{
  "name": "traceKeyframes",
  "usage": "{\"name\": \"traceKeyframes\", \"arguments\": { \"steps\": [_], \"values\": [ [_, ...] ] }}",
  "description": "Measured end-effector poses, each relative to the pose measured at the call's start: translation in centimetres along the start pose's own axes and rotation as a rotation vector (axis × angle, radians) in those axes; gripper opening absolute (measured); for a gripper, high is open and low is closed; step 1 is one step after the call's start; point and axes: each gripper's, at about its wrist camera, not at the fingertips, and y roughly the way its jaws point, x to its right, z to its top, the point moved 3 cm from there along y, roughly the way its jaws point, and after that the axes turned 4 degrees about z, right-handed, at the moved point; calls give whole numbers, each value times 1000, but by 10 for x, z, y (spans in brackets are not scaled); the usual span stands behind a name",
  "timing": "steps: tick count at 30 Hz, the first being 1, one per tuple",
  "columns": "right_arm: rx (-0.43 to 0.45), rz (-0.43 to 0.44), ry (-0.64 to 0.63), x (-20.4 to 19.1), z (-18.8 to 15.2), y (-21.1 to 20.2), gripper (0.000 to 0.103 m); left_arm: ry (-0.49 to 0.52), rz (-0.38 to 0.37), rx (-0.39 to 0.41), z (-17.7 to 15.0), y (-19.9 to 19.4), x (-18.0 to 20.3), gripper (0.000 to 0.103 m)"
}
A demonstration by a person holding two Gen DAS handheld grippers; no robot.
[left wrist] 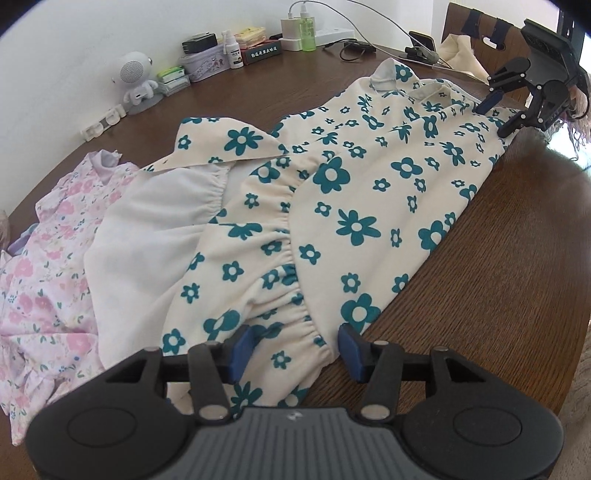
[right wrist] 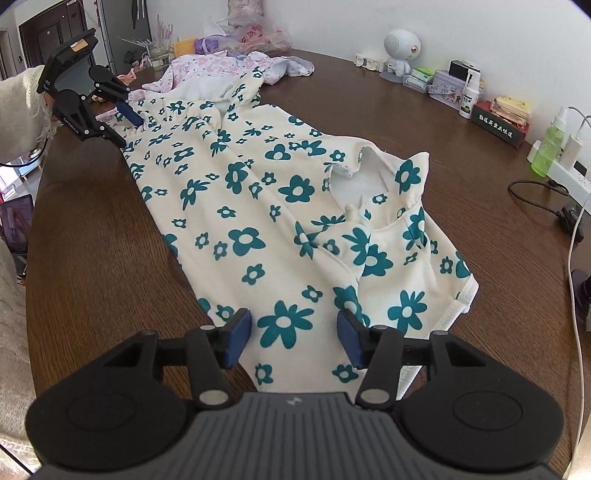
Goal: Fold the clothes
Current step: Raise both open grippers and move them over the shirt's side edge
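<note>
A cream dress with teal flowers (left wrist: 354, 192) lies stretched along the brown table, folded lengthwise. My left gripper (left wrist: 295, 350) is open over its ruffled skirt hem, with cloth between the blue pads. My right gripper (right wrist: 293, 341) is open over the shoulder end, near the collar (right wrist: 373, 181). The dress also shows in the right wrist view (right wrist: 258, 206). Each gripper shows in the other's view: the right one (left wrist: 498, 118) at the far shoulder edge, the left one (right wrist: 123, 127) at the far hem edge.
A pink floral garment (left wrist: 48, 266) lies beside the skirt end. Along the wall stand a white robot speaker (left wrist: 136, 81), tins, boxes, a spray bottle, a green bottle (left wrist: 306, 29) and a power strip with cables. The table edge (left wrist: 554, 295) runs along the right.
</note>
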Motion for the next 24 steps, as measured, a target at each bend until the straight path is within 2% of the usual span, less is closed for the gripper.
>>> {"name": "traceKeyframes", "arguments": {
  "steps": [4, 8, 11, 13, 17, 20, 24],
  "values": [
    [-18, -23, -16, -7, 3, 4, 59, -38, 3, 17, -3, -1, -1, 51],
    [-16, -32, -7, -9, 3, 5, 60, -67, 1, 34, -6, -1, -1, 51],
    [-12, -43, -2, -11, 3, 5, 61, -38, 8, 16, -1, -5, 2, 51],
    [-17, -48, 0, -13, 4, 5, 61, -18, 27, 35, 6, -16, 2, 50],
    [-27, -53, 1, -14, 6, 6, 62, -94, 53, 77, 13, -33, -18, 50],
    [-32, -58, 4, -15, 6, 6, 62, -137, 119, 39, 12, -29, -34, 51],
    [-41, -69, 8, -17, 8, 7, 63, -213, 79, -26, 3, -13, -51, 51]
  ]
}}
